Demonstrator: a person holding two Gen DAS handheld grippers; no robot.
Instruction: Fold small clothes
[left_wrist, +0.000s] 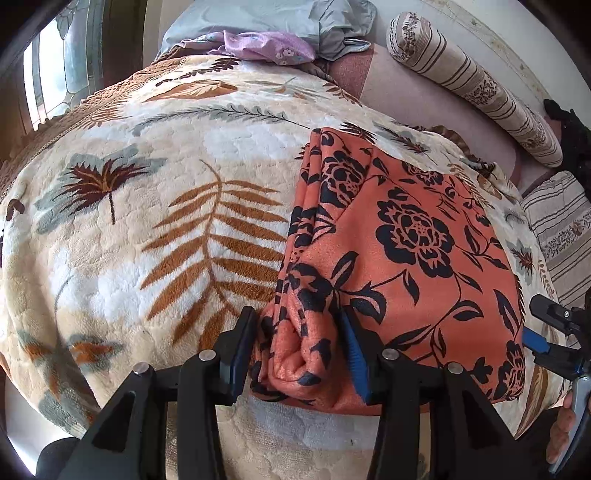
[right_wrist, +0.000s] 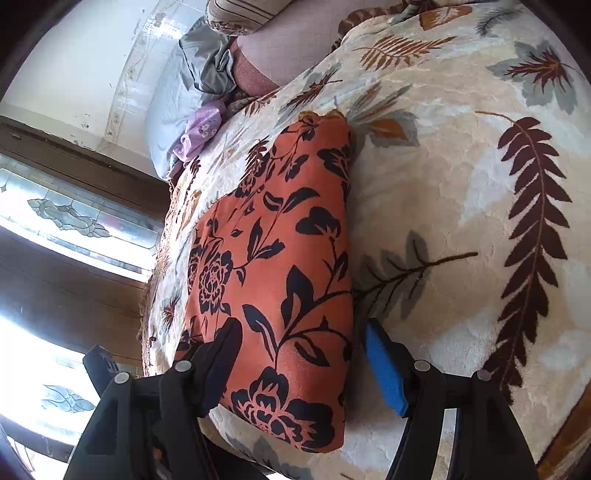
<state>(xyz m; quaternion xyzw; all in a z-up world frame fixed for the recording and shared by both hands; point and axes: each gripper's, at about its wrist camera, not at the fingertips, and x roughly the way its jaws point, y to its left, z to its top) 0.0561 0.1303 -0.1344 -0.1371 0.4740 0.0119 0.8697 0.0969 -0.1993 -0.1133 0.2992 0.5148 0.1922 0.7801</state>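
Item: orange floral garment (left_wrist: 406, 236), folded to a long stack on my leaf-print blanket (left_wrist: 147, 206); left gripper (left_wrist: 299, 343) clamps its bunched end, right gripper (right_wrist: 301, 354) straddles it unclosed; final fold remaining, I judge.

No legible text, label, brand, number or sign appears in either wrist view; the fabrics ahead of the fingers carry only floral and leaf patterns.

Both grippers, left gripper (left_wrist: 297, 343) and right gripper (right_wrist: 301, 354), show black angular arms, silver round bolts, and ribbed blue pads on the fingers (right_wrist: 386, 373).
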